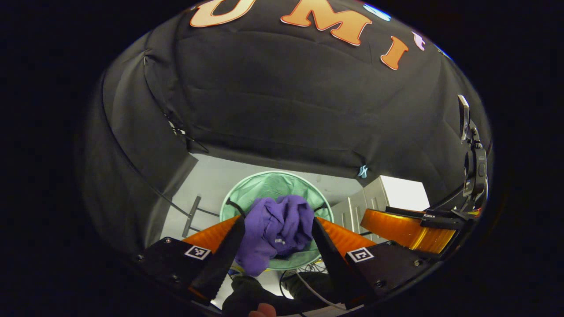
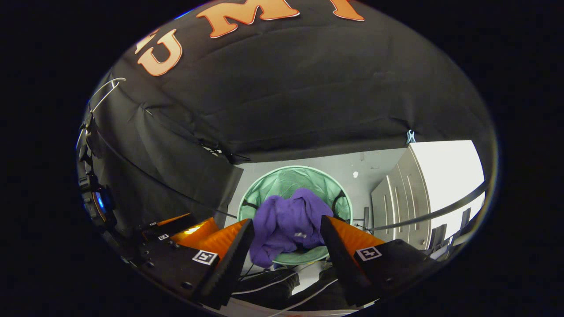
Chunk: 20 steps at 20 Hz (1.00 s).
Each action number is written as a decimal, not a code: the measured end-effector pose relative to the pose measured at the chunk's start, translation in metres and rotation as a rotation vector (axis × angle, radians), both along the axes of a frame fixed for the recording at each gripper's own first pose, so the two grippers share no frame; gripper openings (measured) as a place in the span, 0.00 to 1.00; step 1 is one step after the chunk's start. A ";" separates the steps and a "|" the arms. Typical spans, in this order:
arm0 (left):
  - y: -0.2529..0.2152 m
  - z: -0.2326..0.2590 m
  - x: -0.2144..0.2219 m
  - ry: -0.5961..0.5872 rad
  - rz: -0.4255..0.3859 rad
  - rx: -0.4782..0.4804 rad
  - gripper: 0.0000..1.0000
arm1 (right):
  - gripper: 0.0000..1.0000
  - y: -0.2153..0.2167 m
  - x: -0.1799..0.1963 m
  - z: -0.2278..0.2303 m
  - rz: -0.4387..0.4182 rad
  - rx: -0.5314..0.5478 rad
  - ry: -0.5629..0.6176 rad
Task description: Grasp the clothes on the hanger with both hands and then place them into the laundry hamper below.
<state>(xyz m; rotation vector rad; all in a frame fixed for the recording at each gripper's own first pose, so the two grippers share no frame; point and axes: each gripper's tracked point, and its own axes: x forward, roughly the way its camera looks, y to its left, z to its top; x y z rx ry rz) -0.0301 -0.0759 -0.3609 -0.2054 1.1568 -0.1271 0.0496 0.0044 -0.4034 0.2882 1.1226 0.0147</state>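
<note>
With the purple garment [image 1: 276, 229] already bunched in the green mesh hamper [image 1: 246, 189] beyond both fingertips, the left gripper [image 1: 277, 240] and right gripper [image 2: 286, 240] stood spread and empty, so placing looked done and withdrawal remained.

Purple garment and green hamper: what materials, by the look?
Purple garment: soft matte knit, perhaps cotton or fleece; it bunches in thick, rounded folds. Green hamper: thin, translucent mesh or nylon, probably pop-up; light shows through its wrinkled wall.
</note>
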 end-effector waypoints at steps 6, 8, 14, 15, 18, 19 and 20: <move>0.017 0.032 0.000 -0.081 0.032 -0.043 0.98 | 0.99 0.017 -0.002 0.029 0.040 -0.089 -0.090; 0.026 0.054 0.010 -0.141 0.034 -0.057 0.98 | 0.98 0.025 0.002 0.054 0.035 -0.126 -0.168; 0.063 0.122 0.034 -0.361 -0.023 -0.065 0.97 | 0.98 0.047 0.014 0.145 -0.112 -0.168 -0.436; 0.070 0.134 0.037 -0.398 -0.035 -0.058 0.97 | 0.98 0.048 0.012 0.163 -0.135 -0.171 -0.481; 0.083 0.166 0.045 -0.494 -0.008 -0.053 0.97 | 0.98 0.045 -0.007 0.220 -0.139 -0.191 -0.601; 0.086 0.182 0.045 -0.528 0.015 -0.055 0.97 | 0.98 0.039 -0.014 0.237 -0.132 -0.220 -0.638; 0.086 0.198 0.044 -0.563 0.036 -0.053 0.96 | 0.98 0.034 -0.020 0.252 -0.125 -0.248 -0.677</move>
